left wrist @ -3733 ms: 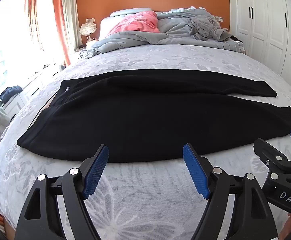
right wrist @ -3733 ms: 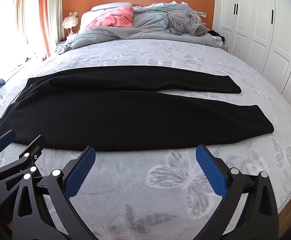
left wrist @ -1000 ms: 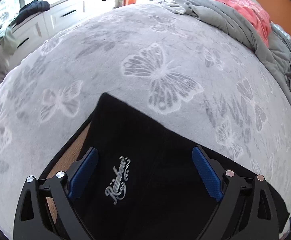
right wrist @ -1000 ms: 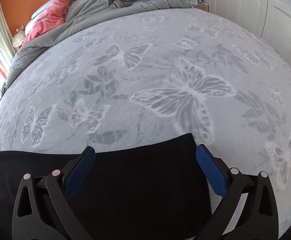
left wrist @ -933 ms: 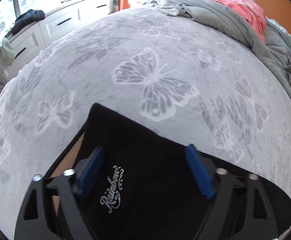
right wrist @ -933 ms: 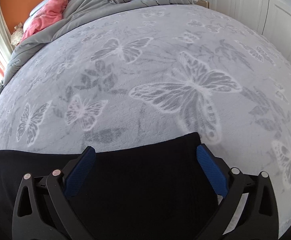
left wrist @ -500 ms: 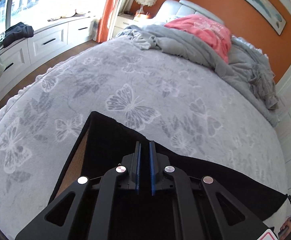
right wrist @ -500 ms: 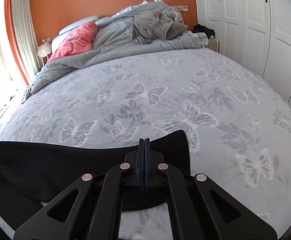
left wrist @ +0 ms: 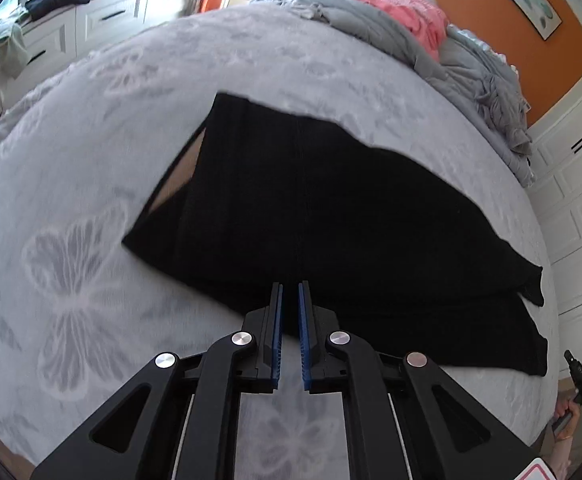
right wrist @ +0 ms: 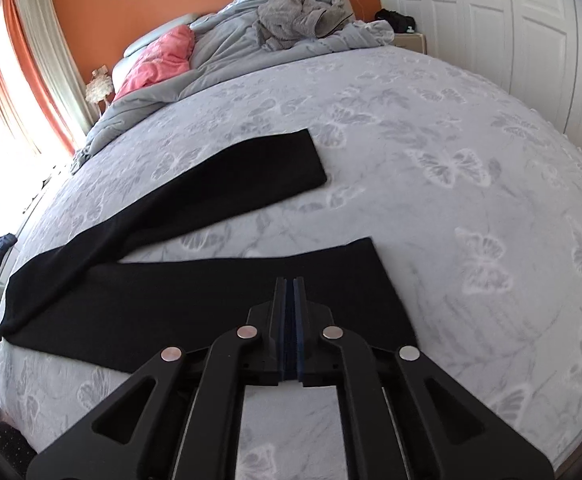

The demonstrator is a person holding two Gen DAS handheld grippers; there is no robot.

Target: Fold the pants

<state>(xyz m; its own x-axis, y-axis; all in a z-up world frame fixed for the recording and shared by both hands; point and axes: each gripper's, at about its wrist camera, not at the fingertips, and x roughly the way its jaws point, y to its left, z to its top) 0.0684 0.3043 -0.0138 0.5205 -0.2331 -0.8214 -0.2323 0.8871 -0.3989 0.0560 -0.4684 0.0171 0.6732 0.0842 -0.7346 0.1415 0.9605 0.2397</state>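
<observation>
One pair of black knit pants (left wrist: pixel 331 208) lies spread on a bed covered by a pale grey blanket printed with butterflies (right wrist: pixel 471 152). Two handheld black grippers with blue pads are at work. The left gripper (left wrist: pixel 289 300) has its jaws drawn nearly together on the waist end of the pants, black cloth showing in the narrow slit between the pads. The right gripper (right wrist: pixel 289 292) has its jaws pressed together at the hem of the near leg, where the black cloth passes under the fingertips; the fabric between the pads is hard to make out. In the right wrist view two legs are countable: the near one runs across the lower frame, the far one (right wrist: pixel 251 176) angles away toward the head of the bed, and the two are apart at the hems and joined toward the left. At the head of the bed lie one pink pillow (right wrist: pixel 159 60) and one crumpled grey duvet (right wrist: pixel 251 36). Behind stand one orange wall (right wrist: pixel 91 4) and white panelled wardrobe doors (right wrist: pixel 511 8).
</observation>
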